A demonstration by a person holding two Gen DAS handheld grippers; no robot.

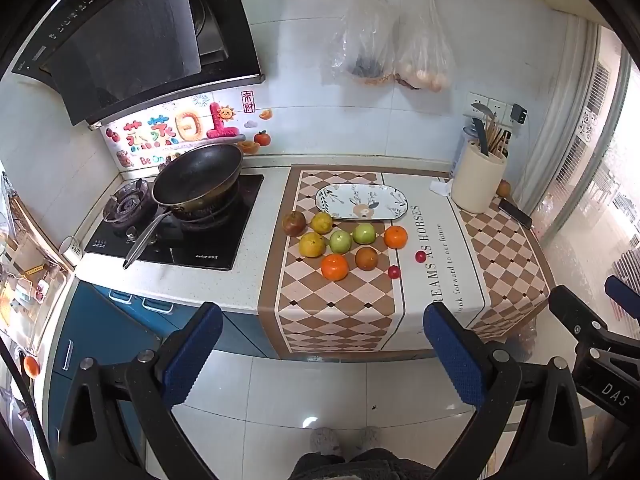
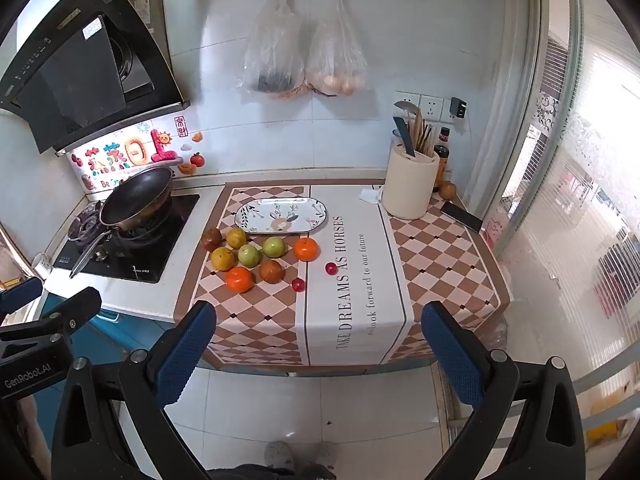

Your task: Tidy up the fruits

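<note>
Table runner point(image 2: 352, 280) reads, seemingly, "TAKE DREAMS AS HORSES".

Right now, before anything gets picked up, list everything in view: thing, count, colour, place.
plate: 1, white floral, empty, behind the fruit
oranges: 2, bright orange, on the checked cloth
green apples: 2, mid cluster
yellow fruits: 2, left of the apples
dark red-brown fruits: 2, one front, one far left
small red fruits: 2, right of the cluster
pan: 1, black, on the stove
utensil holder: 1, cream, back right
phone: 1, black, right edge
hanging bags: 2, clear, on the wall
left gripper: open, empty
right gripper: open, empty
</note>
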